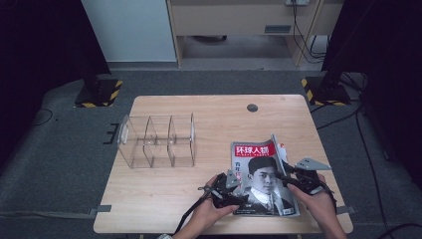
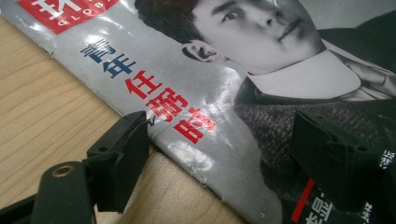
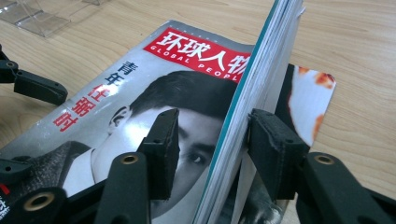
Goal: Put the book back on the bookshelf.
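A magazine (image 1: 261, 174) with a black-and-white portrait cover and a red title block lies near the table's front right. My left gripper (image 1: 238, 195) is at its lower left edge. In the left gripper view the left gripper (image 2: 219, 121) is open, one jaw on the wood beside the magazine (image 2: 196, 70), the other over the cover. My right gripper (image 1: 287, 173) is at the right side, where a sheaf of pages (image 3: 261, 70) stands lifted. The right gripper (image 3: 212, 119) straddles that sheaf: the right pad (image 3: 271, 140) touches it, the left pad (image 3: 163, 144) stands apart, so it is open.
A clear acrylic organiser (image 1: 157, 141) with several compartments stands left of centre on the wooden table (image 1: 199, 114). A round cable hole (image 1: 252, 107) sits near the far edge. Bare wood lies between the organiser and the magazine. A jaw of the left gripper (image 3: 37, 86) shows beyond the cover.
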The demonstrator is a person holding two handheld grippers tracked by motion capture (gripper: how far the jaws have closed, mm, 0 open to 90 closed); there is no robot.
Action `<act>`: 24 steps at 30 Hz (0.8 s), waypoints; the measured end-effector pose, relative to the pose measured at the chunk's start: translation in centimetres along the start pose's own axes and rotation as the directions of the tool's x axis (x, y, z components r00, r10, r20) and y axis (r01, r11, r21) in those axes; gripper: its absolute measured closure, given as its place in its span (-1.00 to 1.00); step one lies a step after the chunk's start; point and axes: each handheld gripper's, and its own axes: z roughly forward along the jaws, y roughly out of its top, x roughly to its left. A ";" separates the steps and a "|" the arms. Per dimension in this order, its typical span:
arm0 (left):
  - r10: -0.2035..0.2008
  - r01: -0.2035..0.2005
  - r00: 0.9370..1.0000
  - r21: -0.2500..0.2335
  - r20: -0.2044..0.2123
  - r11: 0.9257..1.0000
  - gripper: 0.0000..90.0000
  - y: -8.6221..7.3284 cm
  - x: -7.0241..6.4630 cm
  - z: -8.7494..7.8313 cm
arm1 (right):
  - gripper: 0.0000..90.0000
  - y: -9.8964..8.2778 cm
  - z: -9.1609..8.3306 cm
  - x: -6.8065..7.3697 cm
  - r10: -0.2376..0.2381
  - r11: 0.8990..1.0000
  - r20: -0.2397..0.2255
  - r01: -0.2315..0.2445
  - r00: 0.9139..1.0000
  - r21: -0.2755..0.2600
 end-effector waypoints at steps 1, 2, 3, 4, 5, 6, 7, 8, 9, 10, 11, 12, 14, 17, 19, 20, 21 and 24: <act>0.000 0.000 1.000 0.000 0.000 1.000 -0.58 0.0 0.0 0.0 | 0.21 0.0 0.0 0.0 0.000 1.000 0.000 0.000 1.000 0.000; 0.000 0.000 1.000 0.000 0.000 1.000 -0.58 0.0 0.0 0.0 | 0.27 0.0 0.0 -0.1 0.002 1.000 0.006 -0.002 1.000 0.003; 0.000 0.000 1.000 0.000 0.000 1.000 -0.58 0.0 0.0 0.0 | 0.30 0.0 -0.1 -0.1 0.003 1.000 0.004 -0.003 1.000 0.005; 0.000 0.000 1.000 0.000 0.000 1.000 -0.58 0.0 0.0 0.0 | 0.34 -0.1 -0.1 -0.1 -0.003 1.000 0.000 0.003 1.000 0.007; 0.000 0.000 1.000 0.000 0.000 1.000 -0.58 0.0 0.0 0.0 | 0.38 0.0 -0.1 0.0 -0.001 1.000 -0.003 0.001 1.000 0.007; 0.000 0.000 1.000 0.000 0.000 1.000 -0.58 0.0 0.0 0.0 | 0.40 0.0 -0.2 0.0 0.002 1.000 -0.008 -0.002 1.000 0.004; 0.000 0.000 1.000 0.000 0.000 1.000 -0.58 0.0 0.0 0.0 | 0.40 0.0 -0.1 0.1 0.005 1.000 -0.012 -0.005 1.000 0.002; 0.000 0.000 1.000 0.000 0.000 1.000 -0.58 0.0 0.0 0.0 | 0.40 0.0 -0.1 0.2 0.004 1.000 -0.015 -0.004 1.000 0.002; 0.000 0.000 1.000 0.000 0.000 1.000 -0.58 0.0 0.0 0.0 | 0.39 0.0 0.0 0.2 0.001 1.000 -0.016 -0.001 1.000 0.004; 0.000 0.000 1.000 0.000 -0.001 1.000 -0.58 0.0 0.0 0.0 | 0.34 0.1 0.1 0.3 0.004 1.000 -0.018 -0.004 1.000 0.008; 0.000 0.000 1.000 0.000 0.000 1.000 -0.58 0.0 0.0 0.0 | 0.29 0.0 0.2 0.3 0.002 1.000 -0.019 -0.002 1.000 0.014; 0.000 0.000 1.000 0.000 -0.001 1.000 -0.58 0.0 0.0 0.0 | 0.25 0.0 0.4 0.3 0.008 1.000 -0.017 -0.008 1.000 0.017; 0.000 0.000 1.000 0.000 -0.001 1.000 -0.58 0.0 0.0 0.0 | 0.13 -0.1 0.7 0.3 0.018 0.999 -0.018 -0.017 1.000 0.028; 0.000 0.000 1.000 0.000 -0.001 1.000 -0.58 0.0 0.0 0.0 | 0.06 -0.2 1.1 0.0 0.056 0.997 -0.016 -0.055 0.998 0.047; 0.000 0.000 1.000 0.000 -0.001 1.000 -0.58 0.0 0.0 0.0 | 0.06 -0.3 1.3 -0.1 0.082 0.995 -0.010 -0.081 0.997 0.061; 0.000 0.000 1.000 0.000 -0.001 1.000 -0.58 0.0 0.0 0.0 | 0.04 -0.3 1.4 -0.2 0.083 0.994 -0.014 -0.082 0.996 0.067; 0.000 0.000 1.000 0.000 -0.001 1.000 -0.58 0.0 0.0 0.0 | 0.03 -0.4 1.5 -0.2 0.080 0.994 -0.013 -0.079 0.997 0.075; 0.000 0.000 1.000 -0.001 -0.001 1.000 -0.58 0.0 0.0 0.0 | -0.01 -0.4 1.7 -0.2 0.079 0.994 -0.015 -0.077 0.997 0.082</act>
